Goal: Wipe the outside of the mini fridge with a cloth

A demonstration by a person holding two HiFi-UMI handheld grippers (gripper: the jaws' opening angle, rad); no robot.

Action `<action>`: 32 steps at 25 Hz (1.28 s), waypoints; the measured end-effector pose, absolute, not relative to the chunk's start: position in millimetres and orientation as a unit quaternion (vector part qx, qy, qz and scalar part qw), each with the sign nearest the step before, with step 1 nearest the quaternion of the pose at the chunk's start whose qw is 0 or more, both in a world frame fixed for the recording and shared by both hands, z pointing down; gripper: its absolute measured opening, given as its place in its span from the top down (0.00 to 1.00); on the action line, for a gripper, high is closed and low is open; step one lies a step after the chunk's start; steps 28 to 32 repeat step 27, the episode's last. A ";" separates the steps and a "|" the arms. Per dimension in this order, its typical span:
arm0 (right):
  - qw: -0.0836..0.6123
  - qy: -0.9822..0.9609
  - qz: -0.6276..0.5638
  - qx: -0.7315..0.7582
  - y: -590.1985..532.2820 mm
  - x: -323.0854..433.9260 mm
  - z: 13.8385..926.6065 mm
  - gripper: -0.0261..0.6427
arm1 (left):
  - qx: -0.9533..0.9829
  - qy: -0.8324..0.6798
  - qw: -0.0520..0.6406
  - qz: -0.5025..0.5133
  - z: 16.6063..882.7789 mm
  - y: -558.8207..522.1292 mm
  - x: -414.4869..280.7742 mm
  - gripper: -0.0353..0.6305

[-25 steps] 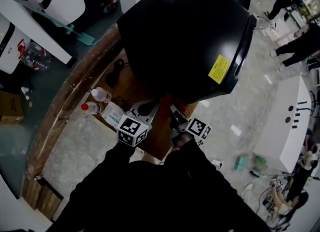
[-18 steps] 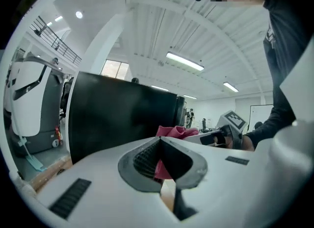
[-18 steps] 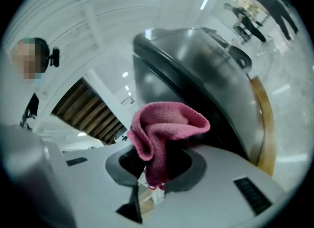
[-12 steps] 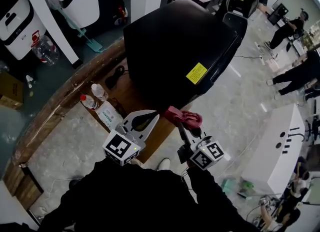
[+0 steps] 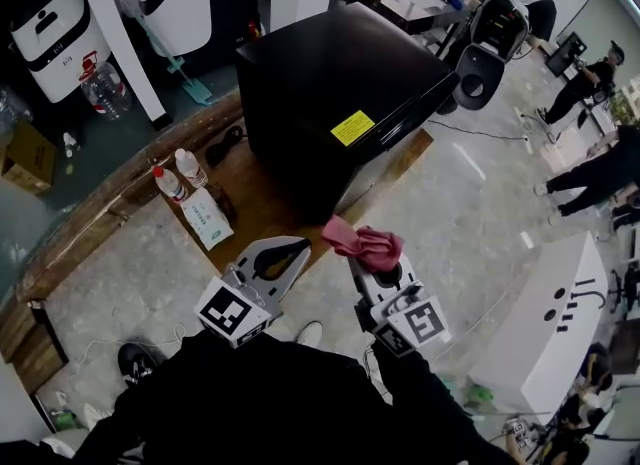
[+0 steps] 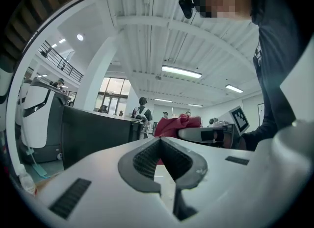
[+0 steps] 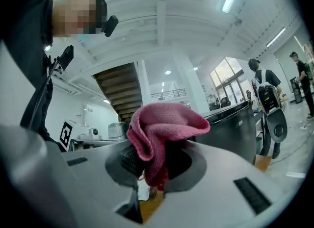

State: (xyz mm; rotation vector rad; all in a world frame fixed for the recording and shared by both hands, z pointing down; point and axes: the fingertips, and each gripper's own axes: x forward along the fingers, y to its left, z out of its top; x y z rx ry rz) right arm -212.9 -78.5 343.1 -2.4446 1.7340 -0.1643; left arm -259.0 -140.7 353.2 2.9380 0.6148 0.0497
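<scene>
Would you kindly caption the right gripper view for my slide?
Right gripper shut on a pink cloth, black mini fridge beyond.

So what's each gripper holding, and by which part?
Right gripper pinches the pink cloth by a bunched fold; the rest puffs past the jaws. Left gripper is shut, empty.

Mini fridge (image 5: 330, 83) is finished in black, w/ a yellow label (image 5: 352, 127). Cloth (image 5: 365, 243) is seen as pink-red. Left gripper (image 5: 298, 250) & right gripper (image 5: 366, 261) are moulded in white/lt grey; fingers (image 6: 146, 157) are lined w/ dark grey ribbed pads. Marker cubes (image 5: 228, 313) are printed w/ blk-&-wht squares. Platform (image 5: 268, 205) is seen as brown wood, floor (image 5: 450, 203) as pale grey, marbled.
</scene>
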 end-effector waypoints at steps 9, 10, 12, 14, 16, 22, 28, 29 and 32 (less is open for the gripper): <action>0.045 0.606 -0.038 -0.793 -43.5 -237.8 337.5 0.84 | 0.983 0.174 0.055 0.010 350.7 -100.1 -286.7 0.94; 0.044 0.607 -0.038 -0.792 -40.7 -239.7 337.2 0.84 | 0.984 0.170 0.055 0.009 350.9 -97.9 -289.3 0.94; 0.049 0.611 -0.036 -0.789 -36.4 -243.8 334.3 0.84 | 0.985 0.163 0.055 0.008 351.0 -93.6 -294.2 0.94; 0.059 0.614 -0.035 -0.786 -33.7 -247.1 330.1 0.84 | 0.986 0.158 0.056 0.009 352.1 -89.8 -297.6 0.94; 0.059 0.617 -0.032 -0.784 -30.9 -248.7 329.8 0.84 | 0.986 0.154 0.058 0.008 353.3 -86.9 -300.1 0.94; 0.056 0.620 -0.033 -0.782 -26.9 -251.4 337.2 0.84 | 0.987 0.151 0.056 0.010 358.3 -81.9 -303.7 0.94; 0.037 0.622 -0.031 -0.782 -19.0 -249.4 340.2 0.84 | 0.987 0.150 0.056 0.007 354.4 -75.1 -303.3 0.94; 0.037 0.622 -0.031 -0.782 -19.0 -249.4 340.2 0.84 | 0.987 0.150 0.056 0.007 354.4 -75.1 -303.3 0.94; 0.037 0.622 -0.031 -0.782 -19.0 -249.4 340.2 0.84 | 0.987 0.150 0.056 0.007 354.4 -75.1 -303.3 0.94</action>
